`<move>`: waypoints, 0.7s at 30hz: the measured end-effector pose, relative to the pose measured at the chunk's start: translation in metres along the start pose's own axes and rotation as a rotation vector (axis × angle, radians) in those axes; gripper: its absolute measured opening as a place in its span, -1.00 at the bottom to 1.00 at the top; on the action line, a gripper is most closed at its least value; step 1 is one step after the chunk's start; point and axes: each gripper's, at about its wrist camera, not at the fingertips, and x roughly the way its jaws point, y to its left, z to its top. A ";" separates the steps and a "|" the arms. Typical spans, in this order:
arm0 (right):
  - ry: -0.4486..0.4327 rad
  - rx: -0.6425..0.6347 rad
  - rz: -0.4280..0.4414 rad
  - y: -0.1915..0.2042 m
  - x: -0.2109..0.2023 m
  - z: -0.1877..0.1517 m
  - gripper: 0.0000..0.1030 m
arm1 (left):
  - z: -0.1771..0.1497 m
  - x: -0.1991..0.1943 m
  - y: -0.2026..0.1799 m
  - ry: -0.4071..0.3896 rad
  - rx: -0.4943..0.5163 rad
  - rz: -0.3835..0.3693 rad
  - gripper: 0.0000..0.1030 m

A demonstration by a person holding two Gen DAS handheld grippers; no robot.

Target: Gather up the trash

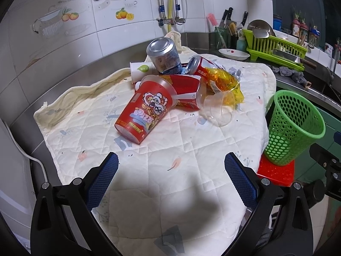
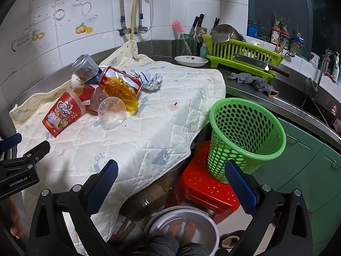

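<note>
From the left wrist camera, the left gripper (image 1: 171, 164) hangs over a quilted cloth (image 1: 149, 160) spread on the tabletop, its jaws spread wide with nothing between them. Ahead lies a heap of trash: a red snack cup (image 1: 145, 115) on its side nearest the gripper, a clear plastic cup (image 1: 219, 109) tipped over to its right, a yellow wrapper (image 1: 226, 81) behind that, red cans (image 1: 198, 65) and a silver-topped can (image 1: 164, 54) at the back, and a white paper cup (image 1: 141, 70) on the left. A green basket (image 1: 292, 128) stands on a red stool (image 1: 275, 173) off the cloth's right edge, well apart from the heap.

From the right wrist camera, the right gripper (image 2: 171, 166) is likewise released, its jaws wide apart, empty, above the cloth's near edge (image 2: 132, 145) and the stool (image 2: 202, 187). The basket (image 2: 245, 136) sits just ahead on the right, open end up and empty as far as shows. The trash heap lies far left on the cloth, a crumpled paper (image 2: 149, 80) beside it. The left gripper's body (image 2: 19, 166) shows at the left edge.
</note>
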 end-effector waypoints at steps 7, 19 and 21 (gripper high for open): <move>0.003 0.010 0.001 -0.003 0.003 0.000 0.89 | 0.001 0.002 0.001 0.003 -0.005 0.000 0.90; -0.002 -0.020 0.036 0.005 0.005 0.007 0.89 | 0.009 0.007 0.011 0.005 -0.012 0.005 0.90; -0.003 -0.027 0.044 0.007 0.007 0.009 0.89 | 0.013 0.008 0.016 0.002 -0.015 0.016 0.90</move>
